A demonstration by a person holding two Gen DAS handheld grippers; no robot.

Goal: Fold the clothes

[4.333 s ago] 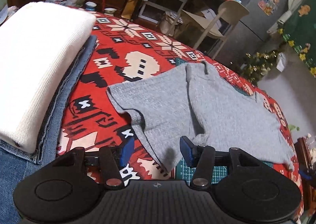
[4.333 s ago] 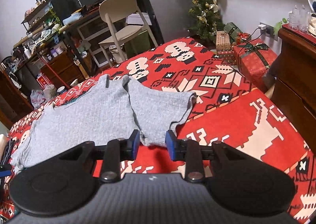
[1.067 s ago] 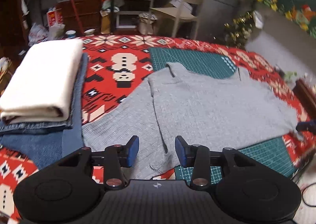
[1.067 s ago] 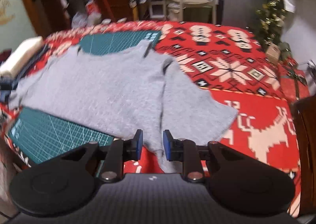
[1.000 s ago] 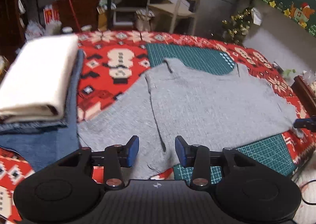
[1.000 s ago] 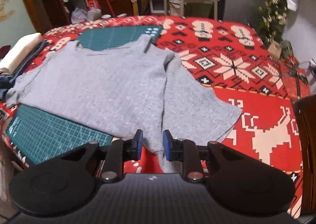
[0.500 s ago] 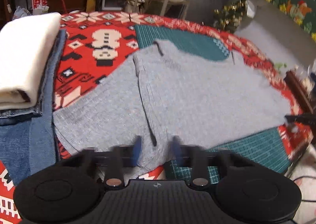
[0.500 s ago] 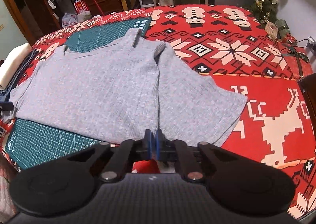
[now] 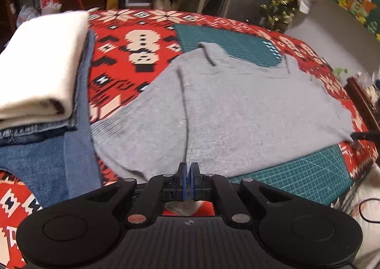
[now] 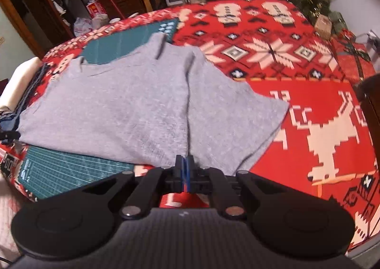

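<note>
Grey shirt (image 9: pixel 237 112) spread flat on red blanket (image 9: pixel 123 55) and green mat (image 9: pixel 296 178).
Left gripper (image 9: pixel 188 180) and right gripper (image 10: pixel 184 175) each clamped on near hem, at opposite ends; folded stack (image 9: pixel 40 74) beside left sleeve.

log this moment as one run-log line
step: grasp hem corners | left gripper: shut on gray shirt | right gripper: shut on gray shirt | shirt: spread flat on green mat | folded stack: beside shirt

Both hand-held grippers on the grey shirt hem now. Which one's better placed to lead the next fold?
Probably neither: it looks like a two-handed move. The left hand-held gripper and the right hand-held gripper are each shut on a bottom corner of the grey shirt, which lies spread flat.
</note>
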